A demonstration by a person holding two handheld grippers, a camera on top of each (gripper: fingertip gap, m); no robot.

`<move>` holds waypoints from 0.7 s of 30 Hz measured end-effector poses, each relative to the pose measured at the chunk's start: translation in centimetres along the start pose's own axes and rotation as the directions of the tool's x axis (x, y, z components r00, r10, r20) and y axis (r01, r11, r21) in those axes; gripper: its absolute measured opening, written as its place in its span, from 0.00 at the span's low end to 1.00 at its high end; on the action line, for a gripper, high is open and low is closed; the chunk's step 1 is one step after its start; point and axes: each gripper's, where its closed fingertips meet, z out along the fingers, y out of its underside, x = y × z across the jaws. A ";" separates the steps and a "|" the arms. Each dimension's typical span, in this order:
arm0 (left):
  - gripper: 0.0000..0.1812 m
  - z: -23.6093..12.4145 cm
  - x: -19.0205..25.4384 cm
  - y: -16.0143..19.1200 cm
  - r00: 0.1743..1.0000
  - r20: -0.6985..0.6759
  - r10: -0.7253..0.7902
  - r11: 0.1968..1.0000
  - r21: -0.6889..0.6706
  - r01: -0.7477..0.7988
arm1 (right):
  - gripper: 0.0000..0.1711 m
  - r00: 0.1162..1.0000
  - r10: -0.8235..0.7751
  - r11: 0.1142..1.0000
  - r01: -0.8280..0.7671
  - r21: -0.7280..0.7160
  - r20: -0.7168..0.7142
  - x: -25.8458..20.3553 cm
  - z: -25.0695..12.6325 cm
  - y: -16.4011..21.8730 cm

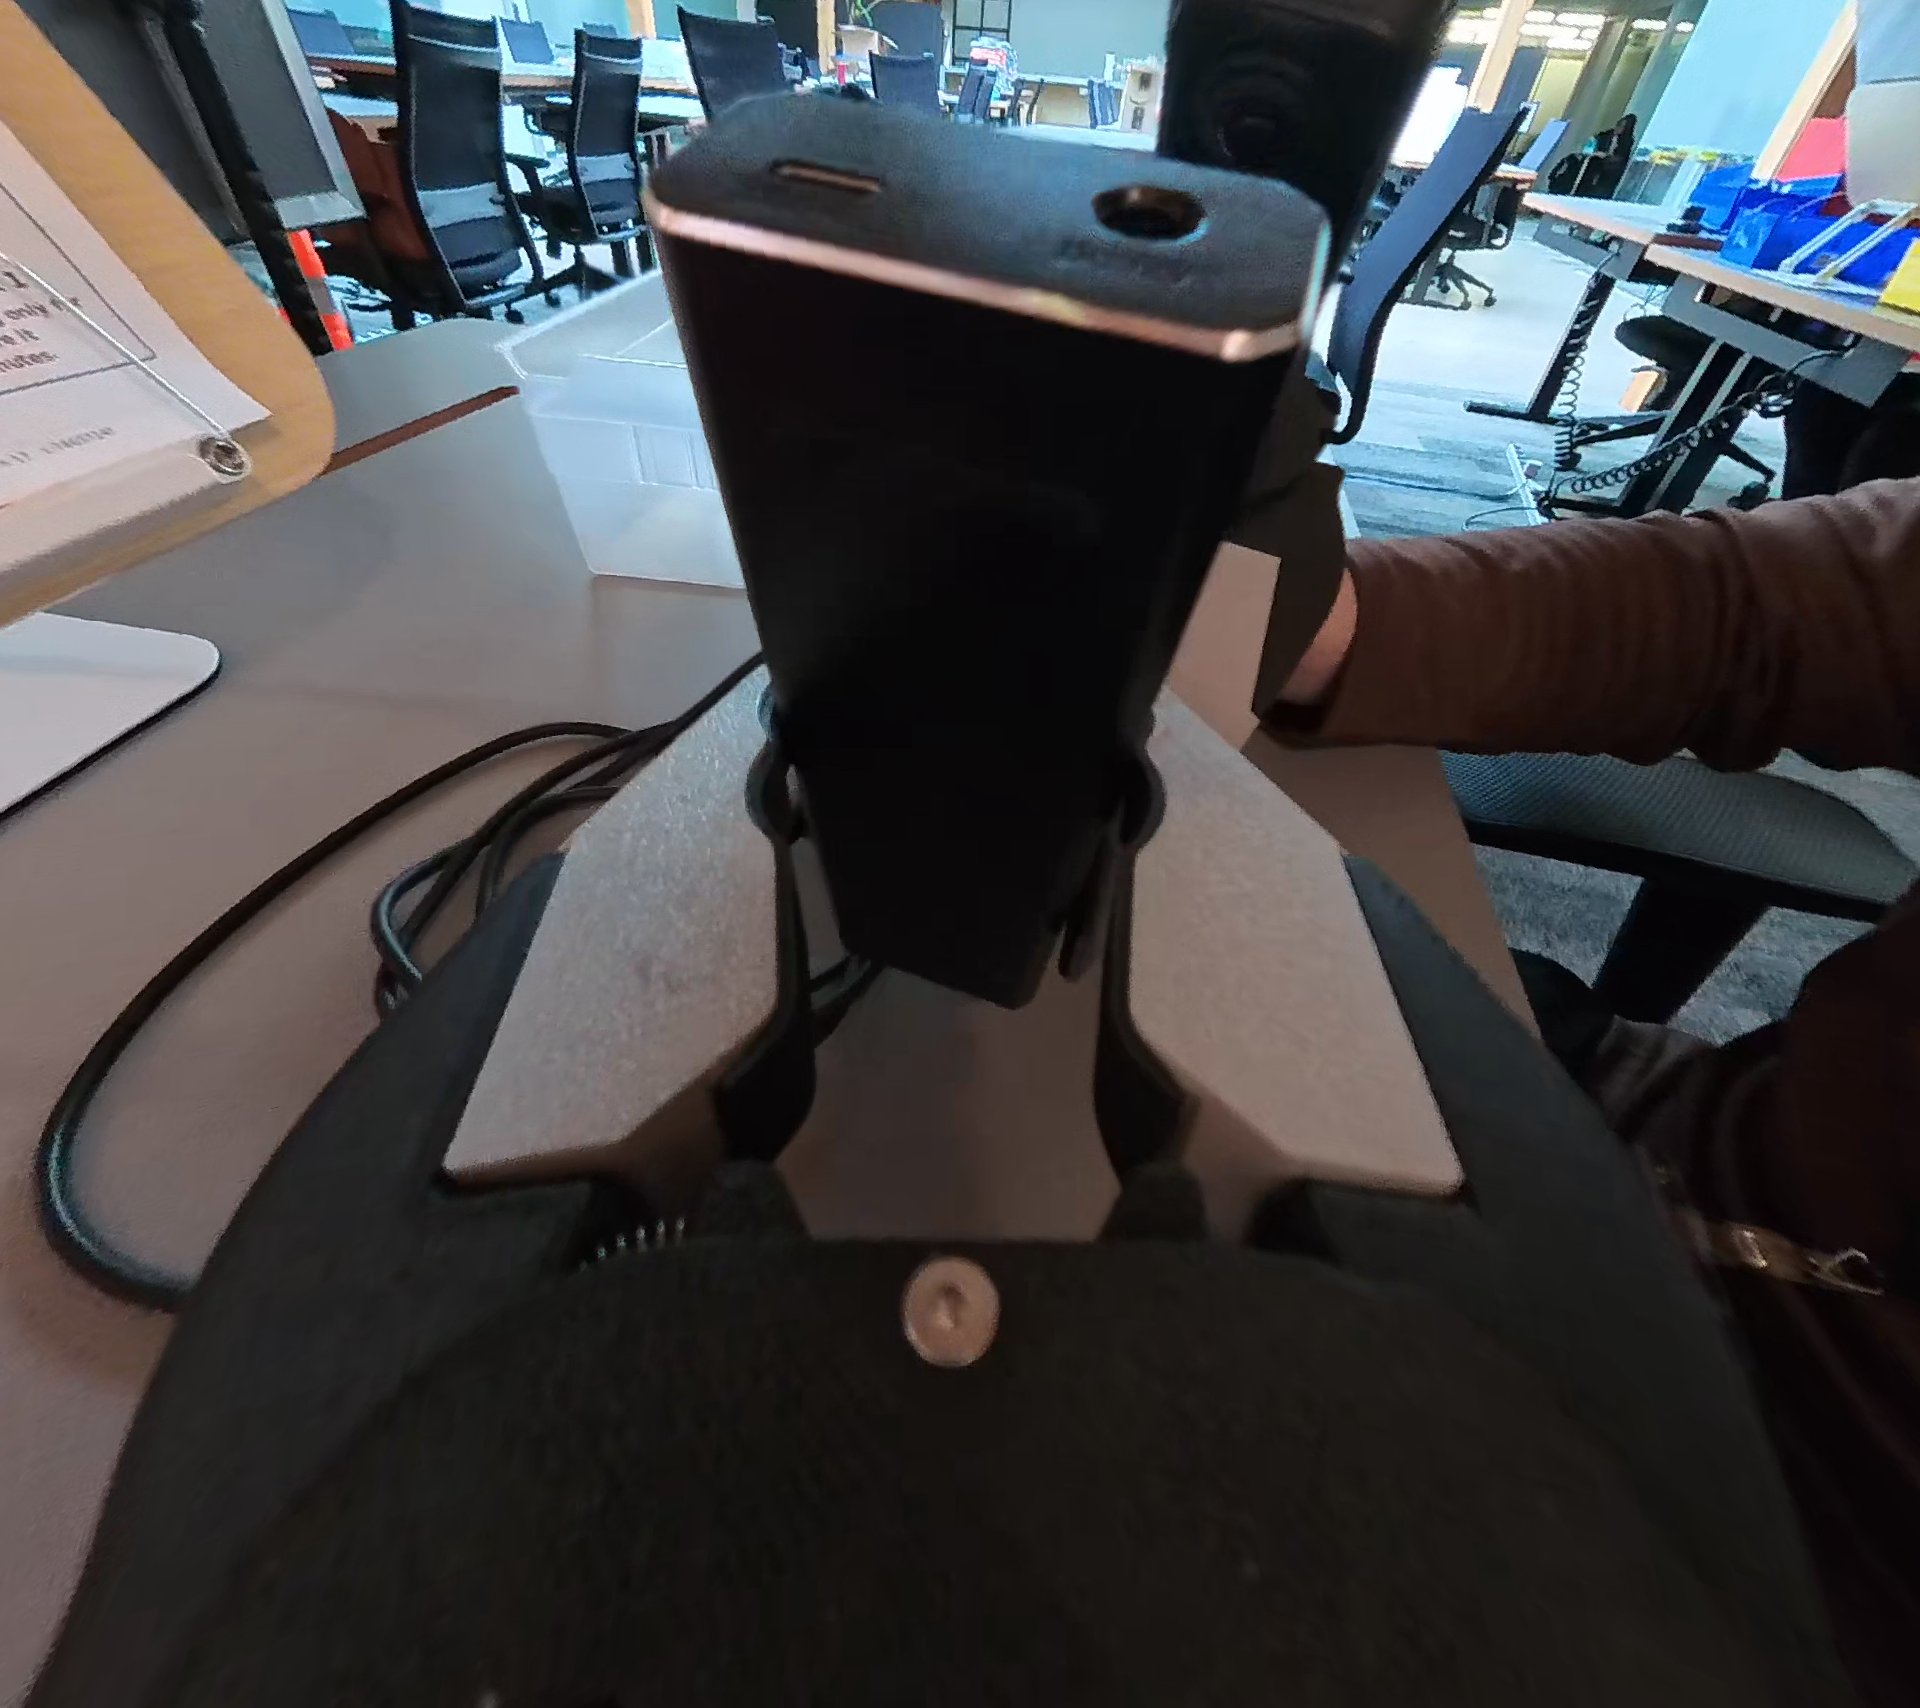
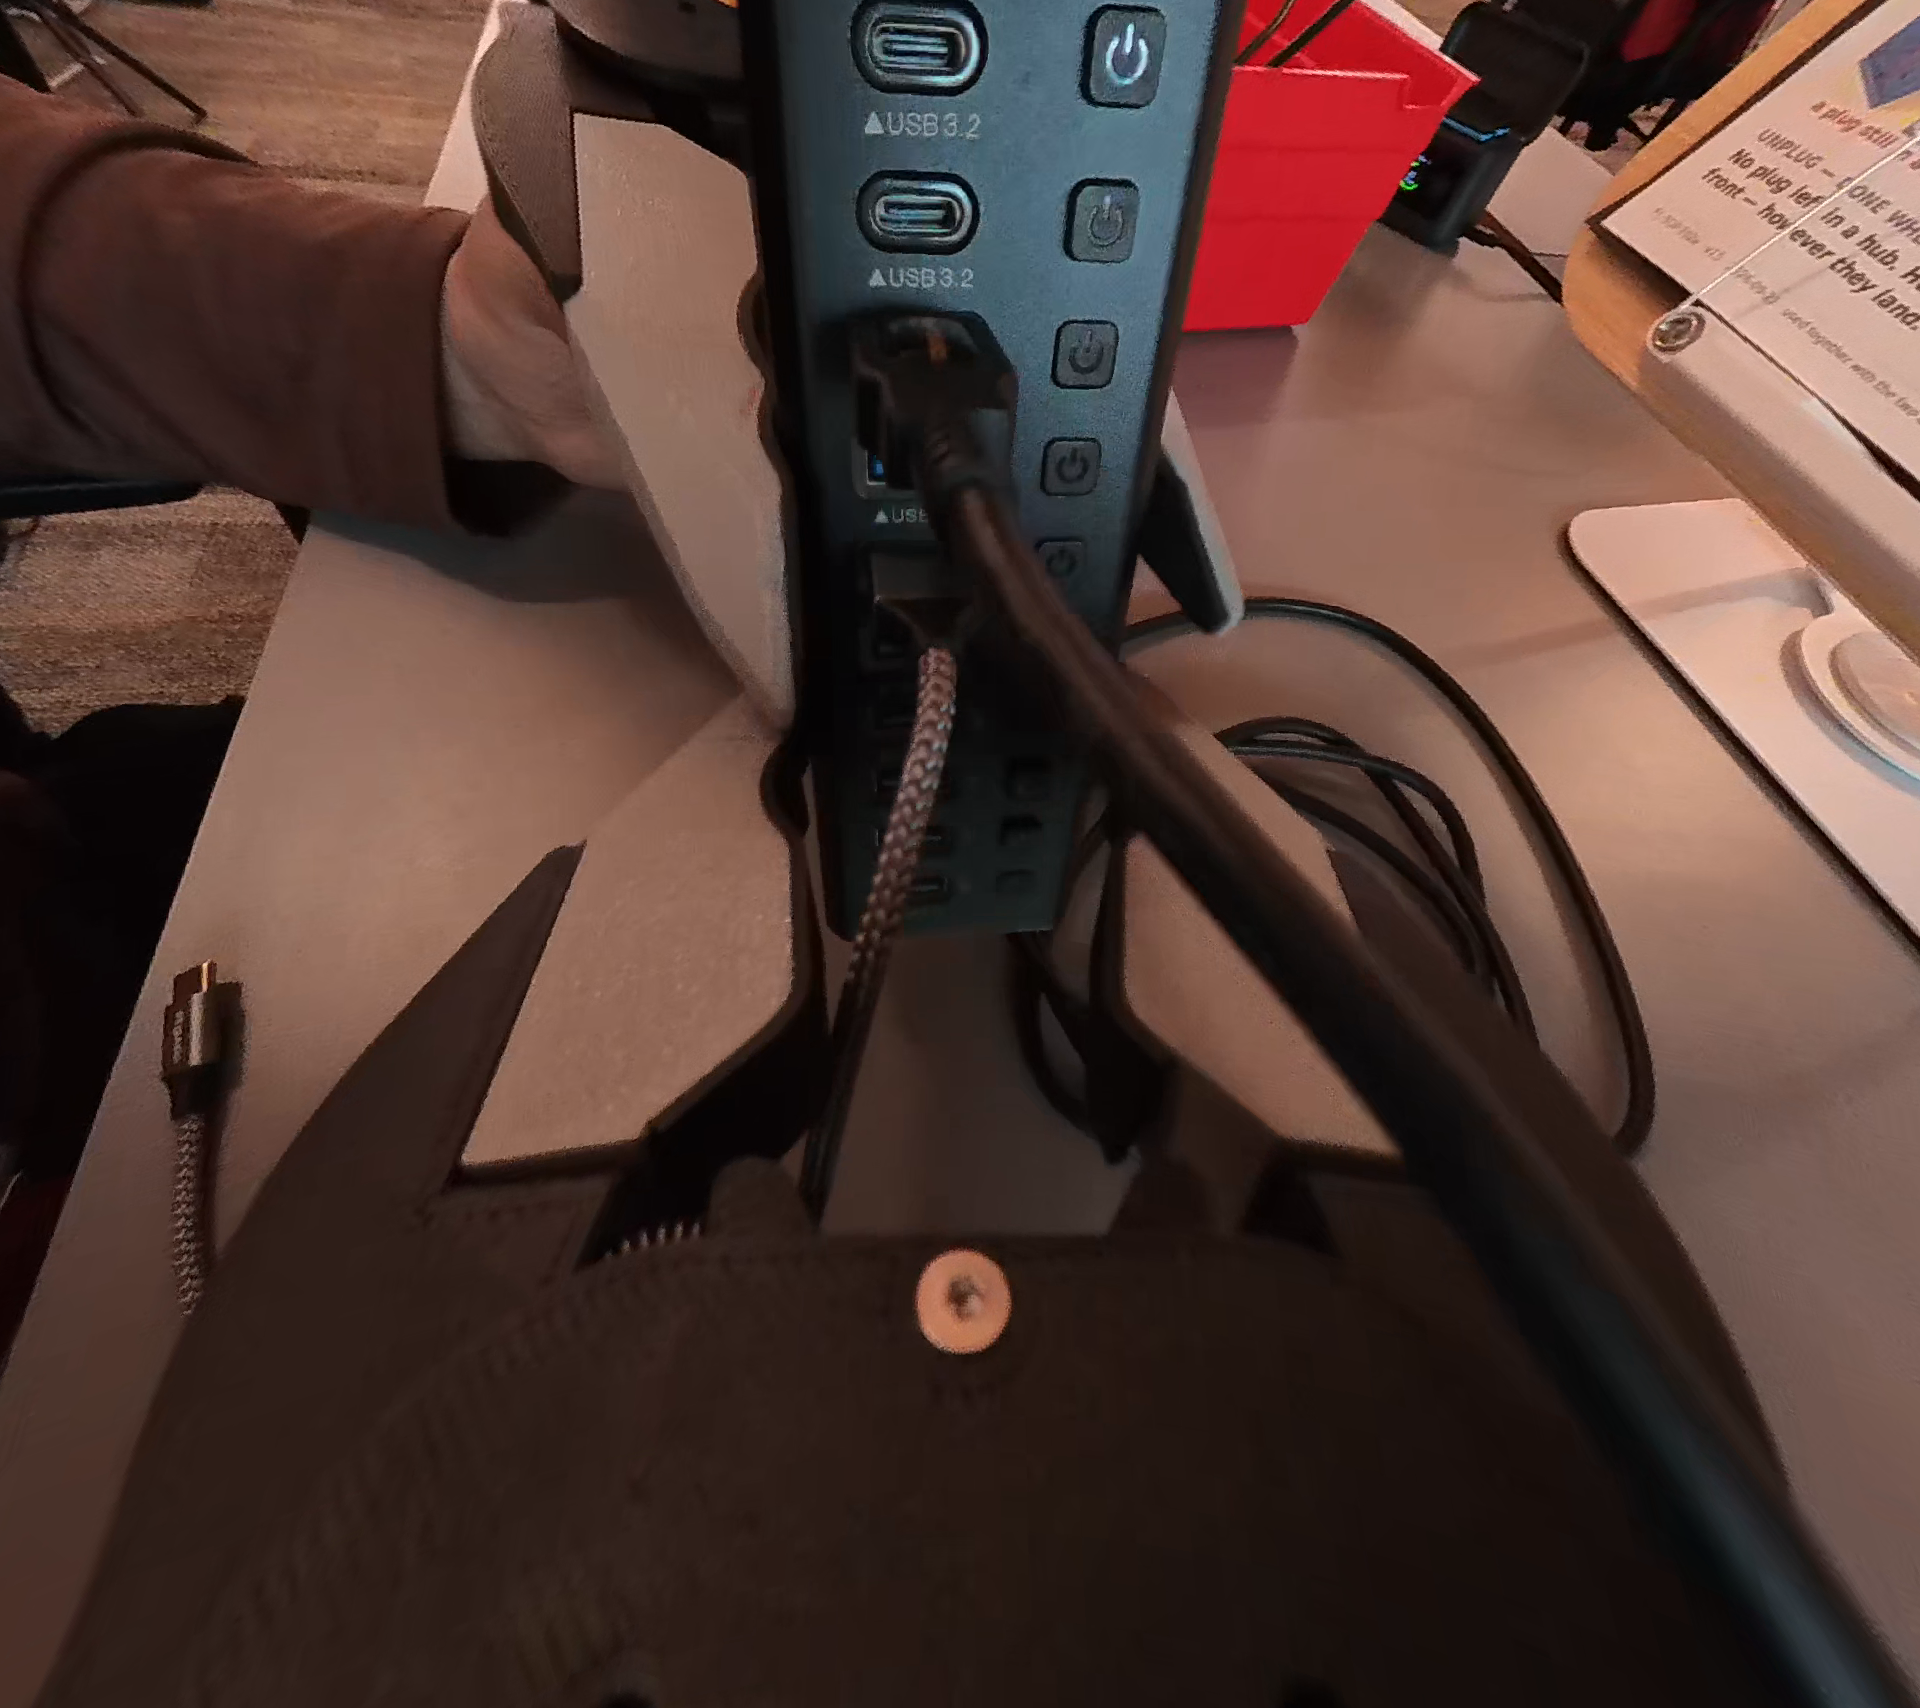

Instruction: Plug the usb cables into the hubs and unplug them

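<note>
Between the fingers of the left claw (image 1: 956,806) stands a black hub (image 1: 966,515), upright with its plain back to that camera; the jaws are narrowed onto its lower sides and grip it. At its top end sit a slot port and a round socket. From the other side the right claw (image 2: 945,806) has its jaws drawn in against both side edges of the hub's lower end, apparently clamping it too. The hub's face shows a column of ports, each with a small power button beside it, small white labels under the ports and white brand lettering at the top. A thick black cable (image 2: 1195,827) is plugged into a middle port, and a braided cable (image 2: 914,785) into a port just below it, running down between the right claw's fingers. A person's hand (image 2: 509,370) in a brown sleeve holds the left claw. On the grey table (image 2: 416,723) lie a loose braided plug (image 2: 197,1035) and a coil of thin black cable (image 2: 1455,827). Farther off are a red bin (image 2: 1320,204) and a stand with a printed sheet (image 2: 1787,224).
</note>
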 end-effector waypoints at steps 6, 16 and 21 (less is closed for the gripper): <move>0.33 -0.5 -0.7 -0.3 1.000 0.030 -0.005 1.000 0.010 0.005 | 0.31 0.999 0.001 1.000 -0.002 -0.015 -0.035 0.6 0.0 0.3; 0.32 -1.0 -1.3 -0.5 0.999 0.029 -0.034 0.999 0.039 0.033 | 0.32 0.996 0.002 1.000 0.000 0.019 -0.088 1.5 -0.6 -0.2; 0.30 -1.1 -1.4 -0.3 0.999 0.026 -0.032 0.999 0.032 0.031 | 0.32 0.995 0.007 0.999 -0.003 0.039 -0.103 1.9 -0.9 -0.4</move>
